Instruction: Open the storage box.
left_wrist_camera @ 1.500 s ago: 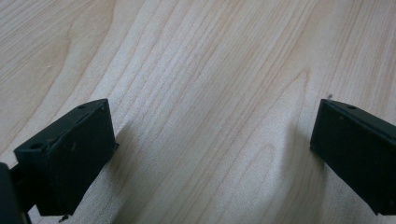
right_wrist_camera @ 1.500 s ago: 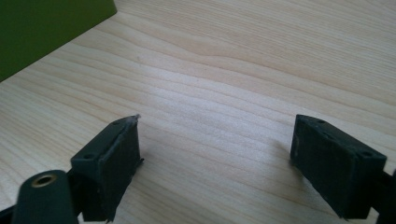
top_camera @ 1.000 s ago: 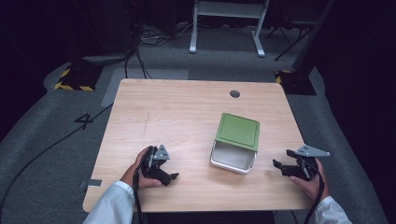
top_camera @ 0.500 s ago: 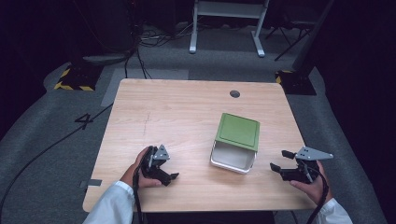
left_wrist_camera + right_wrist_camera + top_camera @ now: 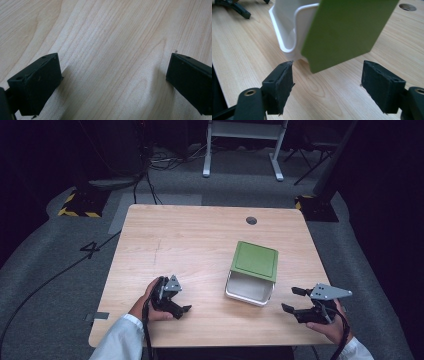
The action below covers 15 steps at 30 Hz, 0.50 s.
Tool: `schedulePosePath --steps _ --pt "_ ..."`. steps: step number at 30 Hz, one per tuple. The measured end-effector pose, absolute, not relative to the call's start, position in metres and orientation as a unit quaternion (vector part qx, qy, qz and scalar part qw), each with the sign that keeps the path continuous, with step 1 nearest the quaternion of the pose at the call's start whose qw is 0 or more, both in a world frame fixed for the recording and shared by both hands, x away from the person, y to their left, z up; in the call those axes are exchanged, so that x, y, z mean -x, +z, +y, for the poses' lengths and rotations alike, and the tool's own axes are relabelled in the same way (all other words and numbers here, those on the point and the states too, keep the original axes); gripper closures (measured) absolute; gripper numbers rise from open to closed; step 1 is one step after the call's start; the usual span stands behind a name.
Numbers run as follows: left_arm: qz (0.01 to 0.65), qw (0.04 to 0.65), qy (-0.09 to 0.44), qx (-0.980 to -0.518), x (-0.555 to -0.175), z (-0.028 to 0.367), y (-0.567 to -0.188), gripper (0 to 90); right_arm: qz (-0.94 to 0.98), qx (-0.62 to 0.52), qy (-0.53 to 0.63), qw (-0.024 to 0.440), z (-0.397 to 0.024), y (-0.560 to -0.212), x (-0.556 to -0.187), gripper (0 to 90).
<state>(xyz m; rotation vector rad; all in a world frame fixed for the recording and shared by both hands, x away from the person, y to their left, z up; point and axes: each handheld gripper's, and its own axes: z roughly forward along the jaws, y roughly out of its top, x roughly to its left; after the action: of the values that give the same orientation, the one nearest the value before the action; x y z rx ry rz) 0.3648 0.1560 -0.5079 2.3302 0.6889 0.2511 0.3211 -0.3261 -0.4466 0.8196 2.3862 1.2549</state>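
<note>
A white box [image 5: 249, 292] stands on the wooden table [image 5: 200, 240], and a green lid [image 5: 255, 261] lies askew over its far part, leaving the near part uncovered. My right gripper [image 5: 290, 299] hovers just right of the box, pointing at it. In the right gripper view the box [image 5: 287, 25] and the lid's corner [image 5: 347, 30] lie just ahead of my right gripper [image 5: 328, 82]. Its jaws are open, have just been closing a little, and have nothing between them. My left gripper [image 5: 181, 300] rests near the front left, open over bare wood [image 5: 113, 82].
A round cable hole [image 5: 251, 220] sits near the table's far edge. The table's front edge runs close behind both hands. My left gripper's fingers [image 5: 234, 6] show far off in the right gripper view.
My right gripper has shifted a little to the left, toward the box, and its jaws have narrowed slightly. The left gripper, the box and the lid have not moved.
</note>
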Motion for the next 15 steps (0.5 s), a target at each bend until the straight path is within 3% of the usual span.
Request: schedulePosePath --steps 15 --pt "0.265 0.342 0.097 -0.896 -0.365 0.156 -0.508 0.1 0.847 -0.245 0.45 0.144 -0.304 -0.439 -0.31 28.5"
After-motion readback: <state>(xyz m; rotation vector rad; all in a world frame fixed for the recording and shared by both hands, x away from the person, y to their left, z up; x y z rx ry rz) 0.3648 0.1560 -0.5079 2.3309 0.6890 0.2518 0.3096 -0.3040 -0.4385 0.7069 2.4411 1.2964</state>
